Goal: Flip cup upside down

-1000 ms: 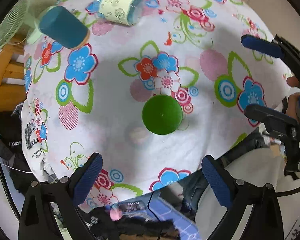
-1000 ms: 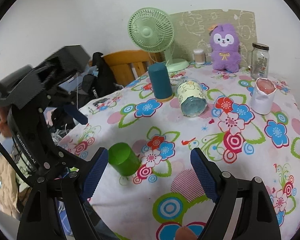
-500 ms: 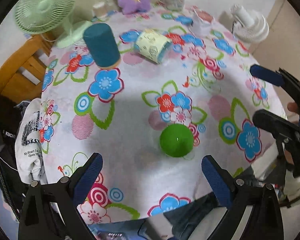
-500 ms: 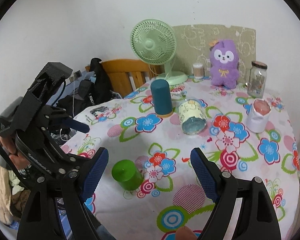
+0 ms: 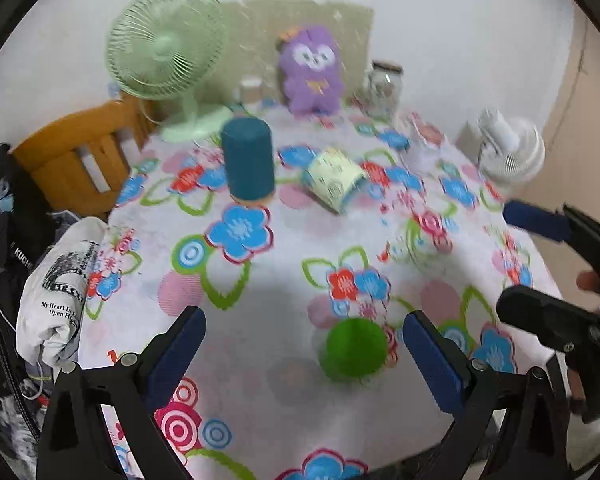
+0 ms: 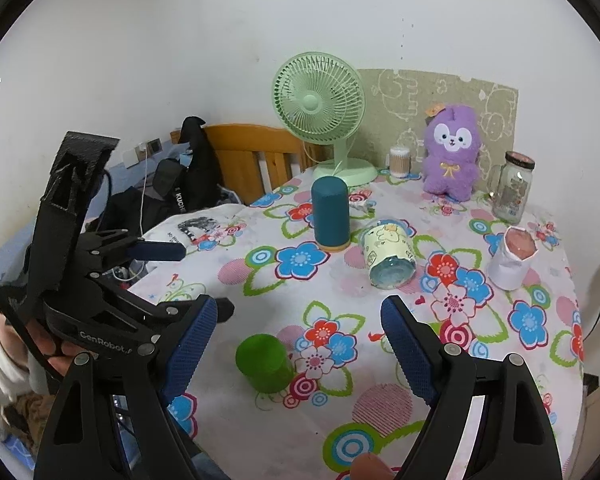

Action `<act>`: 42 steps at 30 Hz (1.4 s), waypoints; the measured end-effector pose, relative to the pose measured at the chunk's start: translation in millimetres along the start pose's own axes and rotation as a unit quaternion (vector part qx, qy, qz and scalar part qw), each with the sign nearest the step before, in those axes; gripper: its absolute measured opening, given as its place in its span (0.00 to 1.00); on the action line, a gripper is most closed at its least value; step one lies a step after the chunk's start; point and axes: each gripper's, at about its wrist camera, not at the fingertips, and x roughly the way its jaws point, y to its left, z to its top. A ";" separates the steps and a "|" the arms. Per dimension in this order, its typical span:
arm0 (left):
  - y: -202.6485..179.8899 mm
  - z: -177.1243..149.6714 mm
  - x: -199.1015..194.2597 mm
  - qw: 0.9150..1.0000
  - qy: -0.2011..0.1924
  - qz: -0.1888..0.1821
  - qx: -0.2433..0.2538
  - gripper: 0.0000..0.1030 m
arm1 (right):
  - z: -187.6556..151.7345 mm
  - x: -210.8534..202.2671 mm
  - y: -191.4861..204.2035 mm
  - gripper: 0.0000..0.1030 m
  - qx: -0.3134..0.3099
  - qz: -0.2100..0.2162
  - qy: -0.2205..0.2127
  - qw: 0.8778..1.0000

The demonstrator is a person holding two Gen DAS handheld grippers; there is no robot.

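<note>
Nearest, left gripper (image 5: 300, 318): jaws spread wide, nothing between them, held above the near edge of the round bench in its white floral cloth (image 6: 228, 432). Right gripper (image 6: 298, 306): likewise wide open and empty, off to the right of the cup.

Just beyond both, small green plastic cup (image 6: 264, 362), standing free on the cloth close to the near rim, touched by neither tool. Top face flat and closed in the right wrist view; probably mouth-down already, though left wrist view too blurred to confirm.

Judgement on the step: check, not grab.
- If base is up: keep jaws open, keep clear of the wall, avoid any sideways brush. Light cup, close to the edge, easily knocked off.
- If mouth is up after all: come in level, close across the middle of the wall, lift clear before rotating, set down flat on the rim, away from the edge.

Further back, well apart from the cup: tall teal cylinder (image 6: 330, 214) upright; pale yellow printed cup (image 6: 388, 254) lying on its side just beside it; white paper-wrapped cup (image 6: 514, 258) to the right. At the far side: mint-green desk fan (image 6: 320, 108), purple plush toy (image 6: 452, 152), glass jar (image 6: 514, 186). None in the working path.
</note>
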 end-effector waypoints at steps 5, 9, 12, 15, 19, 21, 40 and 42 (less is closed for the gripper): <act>6.5 -5.1 -8.9 0.998 -0.054 0.015 -0.027 0.97 | 1.6 -4.4 4.3 0.83 -0.003 -0.014 -0.010 1.000; 6.1 -11.0 -12.6 0.995 -0.084 0.034 -0.034 0.97 | 0.8 -7.3 5.9 0.85 0.001 -0.023 -0.021 1.000; 9.3 -15.6 -14.7 0.993 -0.103 0.039 -0.050 0.98 | -0.4 -11.4 4.8 0.97 0.010 -0.038 -0.043 0.998; 12.1 -20.6 -17.8 0.989 -0.124 0.048 -0.065 1.00 | -0.7 -13.6 3.8 0.99 0.015 -0.040 -0.054 0.998; 12.0 -27.9 -18.3 0.985 -0.139 0.064 -0.084 1.00 | -1.9 -12.0 5.4 1.00 0.013 -0.042 -0.058 0.997; 11.6 -30.3 -17.6 0.984 -0.141 0.058 -0.094 1.00 | -3.1 -10.4 7.4 1.00 0.008 -0.045 -0.056 0.997; 1.2 -31.6 -35.4 0.969 -0.209 0.105 -0.077 1.00 | -5.9 -7.4 4.8 1.00 0.015 -0.049 -0.055 0.997; 2.0 -31.6 -35.9 0.969 -0.210 0.104 -0.079 1.00 | -6.2 -7.1 4.5 1.00 0.015 -0.049 -0.054 0.997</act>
